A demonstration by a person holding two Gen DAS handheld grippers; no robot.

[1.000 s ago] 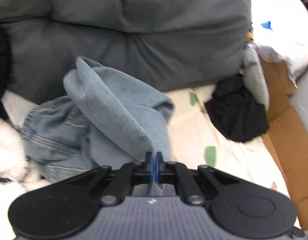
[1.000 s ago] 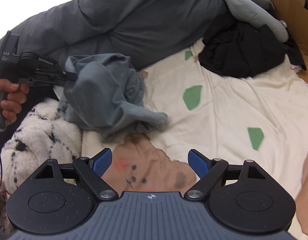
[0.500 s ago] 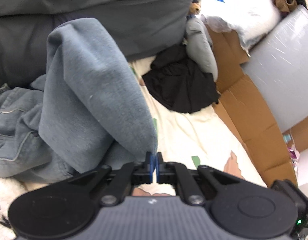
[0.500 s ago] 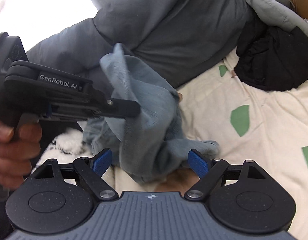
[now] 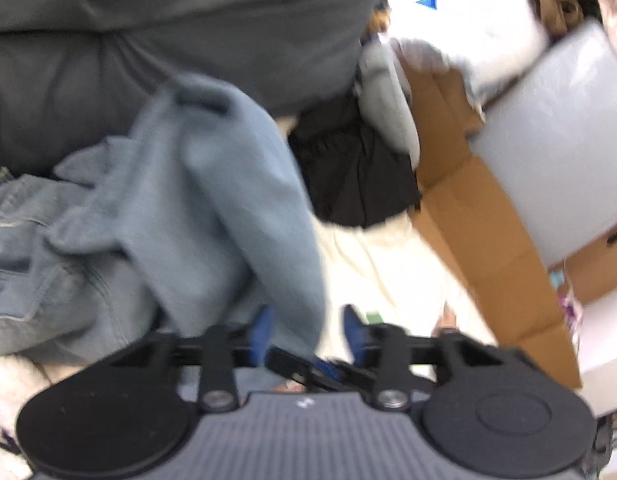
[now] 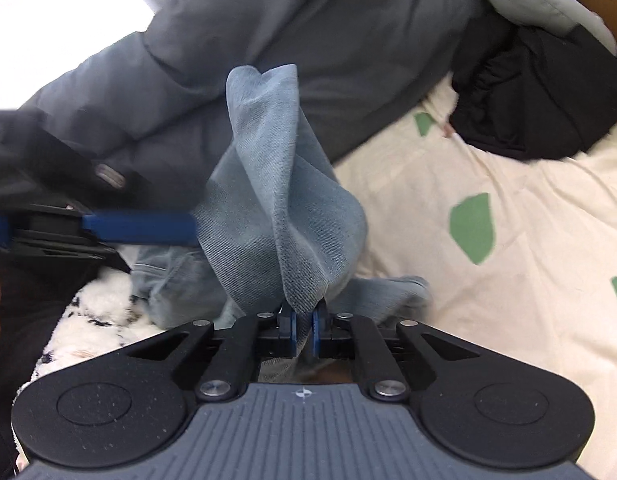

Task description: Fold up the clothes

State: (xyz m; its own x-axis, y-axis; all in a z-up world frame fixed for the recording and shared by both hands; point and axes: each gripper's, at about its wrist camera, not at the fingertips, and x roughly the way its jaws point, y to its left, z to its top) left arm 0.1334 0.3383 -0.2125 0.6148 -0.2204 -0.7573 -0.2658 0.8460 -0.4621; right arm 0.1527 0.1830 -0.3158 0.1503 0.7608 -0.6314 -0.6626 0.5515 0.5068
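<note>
A light blue denim garment lies bunched on the bed, one fold pulled up into a peak. My right gripper is shut on the lower edge of that raised fold. My left gripper is opening: its blue pads stand apart and the denim hangs loosely between them without being pressed. In the right wrist view, one blue finger of the left gripper reaches in from the left and touches the fold. The left wrist view is blurred by motion.
A big grey duvet fills the back. A black garment and a grey one lie at the right on the cream sheet with green patches. Cardboard borders the bed. A white fluffy spotted blanket lies at the left.
The right gripper came in to the raised denim fold and closed on it. The left gripper, which had been pinching that fold, has opened its jaws.
</note>
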